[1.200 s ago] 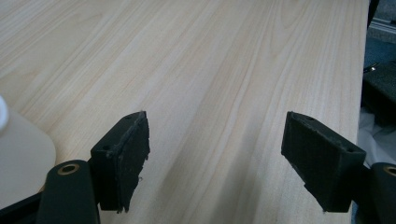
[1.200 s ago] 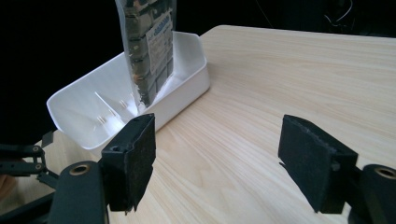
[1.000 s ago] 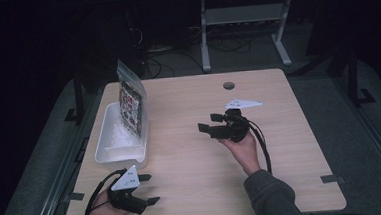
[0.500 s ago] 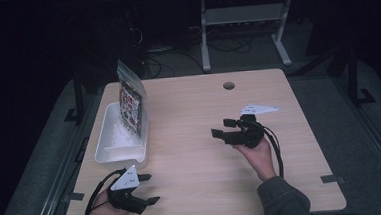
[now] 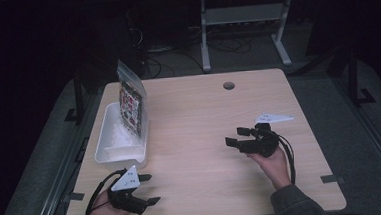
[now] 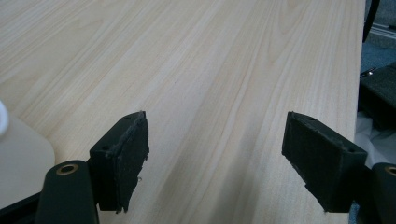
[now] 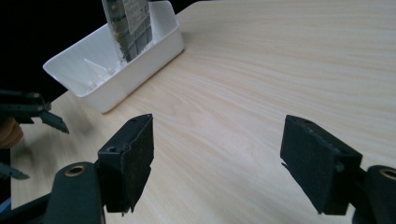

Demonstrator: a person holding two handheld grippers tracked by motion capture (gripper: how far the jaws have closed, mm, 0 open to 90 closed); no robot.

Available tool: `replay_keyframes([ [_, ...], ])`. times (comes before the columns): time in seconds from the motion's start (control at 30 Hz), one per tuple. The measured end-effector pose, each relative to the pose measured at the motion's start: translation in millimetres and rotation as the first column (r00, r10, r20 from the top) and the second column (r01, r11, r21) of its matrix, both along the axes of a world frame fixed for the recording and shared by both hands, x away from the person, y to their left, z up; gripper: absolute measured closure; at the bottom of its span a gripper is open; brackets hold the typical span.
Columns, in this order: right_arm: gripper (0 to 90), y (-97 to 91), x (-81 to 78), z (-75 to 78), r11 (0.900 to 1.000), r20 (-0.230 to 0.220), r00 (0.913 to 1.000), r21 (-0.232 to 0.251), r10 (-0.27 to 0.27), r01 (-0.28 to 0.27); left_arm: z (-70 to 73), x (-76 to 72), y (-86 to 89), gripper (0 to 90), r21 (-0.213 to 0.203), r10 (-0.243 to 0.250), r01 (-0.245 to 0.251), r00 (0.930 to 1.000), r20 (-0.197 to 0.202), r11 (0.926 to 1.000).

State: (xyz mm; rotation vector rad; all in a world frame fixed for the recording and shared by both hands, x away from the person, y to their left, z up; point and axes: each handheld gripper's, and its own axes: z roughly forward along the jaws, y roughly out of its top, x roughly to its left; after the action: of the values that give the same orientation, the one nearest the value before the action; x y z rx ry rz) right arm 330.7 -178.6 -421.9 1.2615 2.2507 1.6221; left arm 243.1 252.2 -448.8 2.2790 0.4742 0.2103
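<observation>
The right hand-held gripper [image 5: 236, 137] is hovering over the right half of the desk [image 5: 194, 112], jaws spread wide and grasping nothing, aiming across the wood toward the white bin [image 7: 122, 74]. The left hand-held gripper [image 5: 148, 189] is resting low at the near left corner, likewise released and empty, just beside the bin's near end. Standing in that bin at the desk's left edge, a clear plastic bag [image 5: 132, 105] with printed contents is leaning upright. It is probably light, crinkly and slippery, so pinching its free top edge looks safest, since a squeeze lower down could crush whatever is inside.
</observation>
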Motion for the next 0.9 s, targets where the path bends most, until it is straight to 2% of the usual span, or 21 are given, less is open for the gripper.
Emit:
replay_keyframes([
  [0.6, 24.6, -21.5, -23.5, -9.2, 0.999, -0.037, 0.9993, -0.044, 0.006, -0.007, 0.0, 0.4, 0.3, 22.3, -0.002, 0.001, -0.001, 1.0, 0.001, 1.0],
  [0.9, 24.6, -31.6, -40.5, -22.1, 0.9992, -0.079, 0.9966, -0.034, 0.02, -0.023, -0.1, 0.0, -0.1, 22.2, -0.005, 0.001, -0.001, 1.0, -0.003, 1.0],
])
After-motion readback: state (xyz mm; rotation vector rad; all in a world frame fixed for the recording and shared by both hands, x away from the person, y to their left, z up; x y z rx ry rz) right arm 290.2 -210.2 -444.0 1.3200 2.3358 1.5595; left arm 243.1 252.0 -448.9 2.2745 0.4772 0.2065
